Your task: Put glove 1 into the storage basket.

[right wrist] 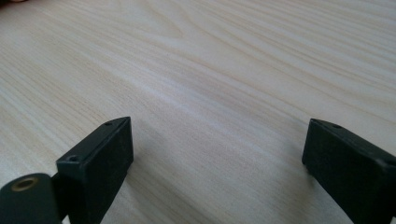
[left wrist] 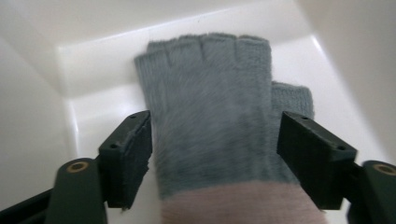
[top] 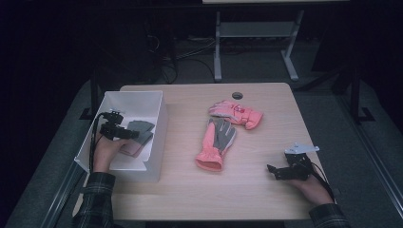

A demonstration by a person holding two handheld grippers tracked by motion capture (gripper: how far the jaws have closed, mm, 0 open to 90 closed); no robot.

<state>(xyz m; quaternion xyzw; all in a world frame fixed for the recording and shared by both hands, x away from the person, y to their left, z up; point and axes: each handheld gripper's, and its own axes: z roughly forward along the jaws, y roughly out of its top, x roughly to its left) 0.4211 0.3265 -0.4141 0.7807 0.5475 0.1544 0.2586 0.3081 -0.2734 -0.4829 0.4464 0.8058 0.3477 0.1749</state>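
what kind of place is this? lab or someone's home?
Most likely a lab or recording room, not a home: a plain wooden table with a cable hole, a second bench frame behind it, loose cables on grey carpet, dark surroundings, and handheld grippers sorting gloves into a white bin.

High view: overhead, facing forward and down across the whole table [top: 190, 190]. Left gripper view: close, looking into the white bin [left wrist: 93, 60], shared with the high view. Right gripper view: close, low over the tabletop.
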